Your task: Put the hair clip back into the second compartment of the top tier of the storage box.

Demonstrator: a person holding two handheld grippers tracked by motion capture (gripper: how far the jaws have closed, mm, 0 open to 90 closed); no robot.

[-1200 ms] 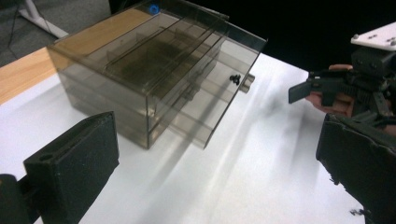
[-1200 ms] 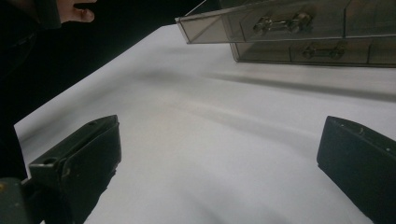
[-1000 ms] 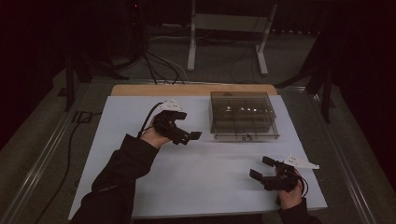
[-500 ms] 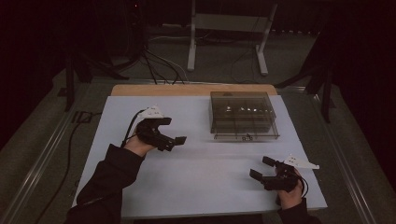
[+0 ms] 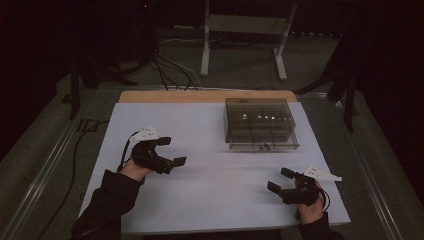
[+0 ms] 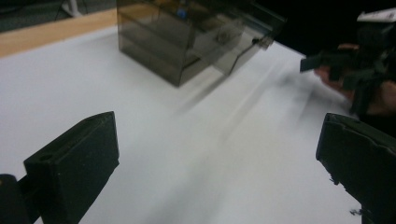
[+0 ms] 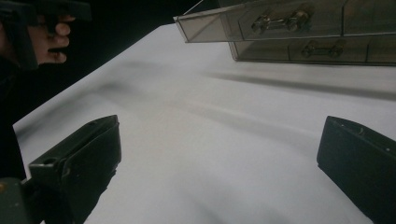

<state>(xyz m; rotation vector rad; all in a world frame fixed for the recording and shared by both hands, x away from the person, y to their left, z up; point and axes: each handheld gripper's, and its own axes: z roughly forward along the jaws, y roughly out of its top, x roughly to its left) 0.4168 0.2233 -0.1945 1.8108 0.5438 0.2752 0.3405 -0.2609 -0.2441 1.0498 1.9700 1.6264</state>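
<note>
smoky clear plastic organizer box (image 5: 260, 123) sits at the far right part of the white table mat (image 5: 200, 200), near the wooden back edge (image 5: 200, 96), nothing touching it; rigid thin-walled plastic, looks light and slick, probably slides on the mat if pushed from one side, so brace it with one gripper while the other works the front; best hold is likely the front lip or latch tab (image 5: 265, 147) at the near edge, or the side walls, not the flat top; tinted see-through walls, inner dividers, small metal parts (image 7: 280, 21) visible in the compartments, what they are too small to tell; in the right gripper view a flap or drawer front juts out from the box toward the camera, can't tell if it is a lid or a tray; left gripper (image 5: 172, 152) hovers over the left middle of the mat, jaws spread wide, empty, well apart from the box; right gripper (image 5: 281, 181) low at the near right, jaws wide too, empty, box ahead of it; dark floor with cables (image 5: 165, 70) and a stand (image 5: 240, 30) beyond
</note>
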